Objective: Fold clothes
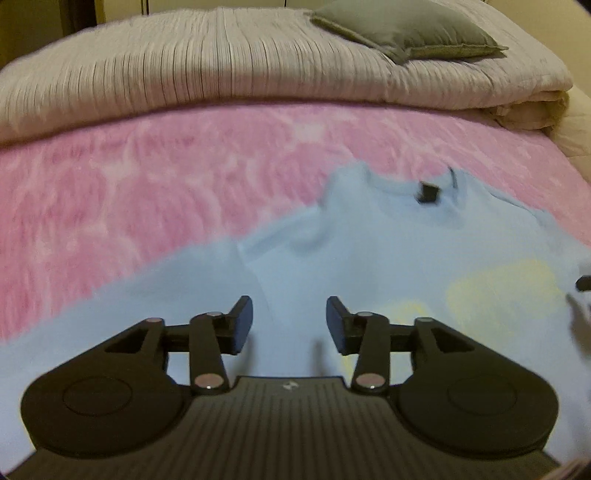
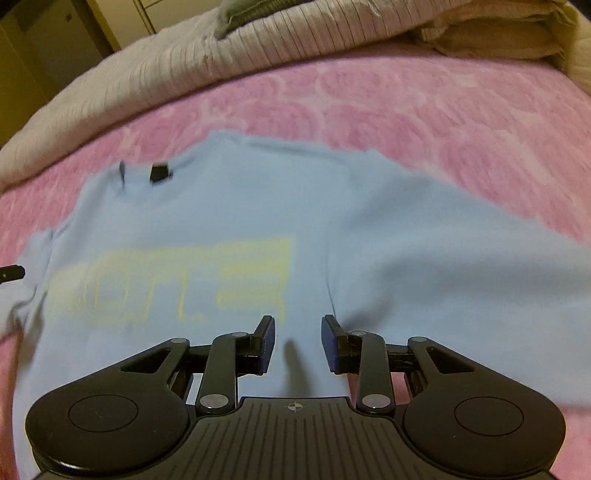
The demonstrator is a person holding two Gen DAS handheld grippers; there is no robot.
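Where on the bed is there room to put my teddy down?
Bare pink blanket lies between the light blue shirt and the folded beige duvet. The near side is crowded by the shirt and both open grippers.

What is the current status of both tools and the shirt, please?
Left tool open, right tool open, both over the garment. Light blue shirt with yellow print spread flat on the pink patterned blanket, unfolded. Nothing in the way.

A T-shirt (image 2: pixel 229 221) lies spread flat on a blanket (image 2: pixel 424 110) covering a bed, collar toward the far side. Behind the blanket sits a folded duvet (image 1: pixel 184 74), with a pillow (image 1: pixel 406 29) resting on it.
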